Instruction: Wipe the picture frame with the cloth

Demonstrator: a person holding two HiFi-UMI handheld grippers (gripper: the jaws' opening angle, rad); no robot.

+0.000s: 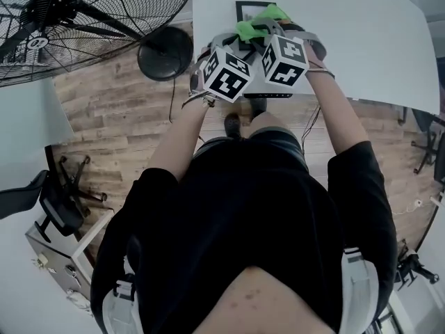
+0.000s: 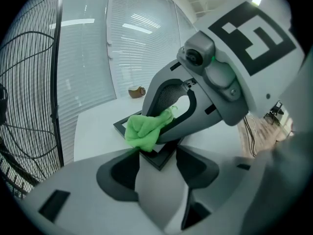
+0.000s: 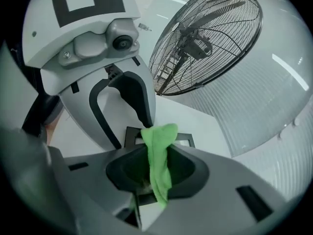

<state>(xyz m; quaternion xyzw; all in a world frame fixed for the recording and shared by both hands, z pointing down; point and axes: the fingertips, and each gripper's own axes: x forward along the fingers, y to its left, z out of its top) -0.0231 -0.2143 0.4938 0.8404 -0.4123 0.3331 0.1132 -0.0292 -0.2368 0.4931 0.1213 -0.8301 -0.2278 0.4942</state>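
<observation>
A black picture frame [image 1: 245,8] lies flat on the white table [image 1: 348,33]. In the left gripper view its near corner [image 2: 157,156] fills the gap between my left gripper's [image 2: 157,164] two dark pads, which close on its edges. My right gripper [image 2: 154,133] is shut on a bright green cloth [image 2: 143,131] and holds it down on the frame's top. In the right gripper view the cloth [image 3: 159,155] hangs out from between the jaws over the frame [image 3: 185,142], with the left gripper [image 3: 129,131] just behind. The head view shows both grippers close together over the frame, cloth [image 1: 259,21] on top.
A large floor fan [image 1: 69,19] with a round black base [image 1: 165,53] stands left of the table, on the wooden floor. A small brown object [image 2: 136,91] sits at the table's far side. Office chairs [image 1: 59,200] stand behind me to the left.
</observation>
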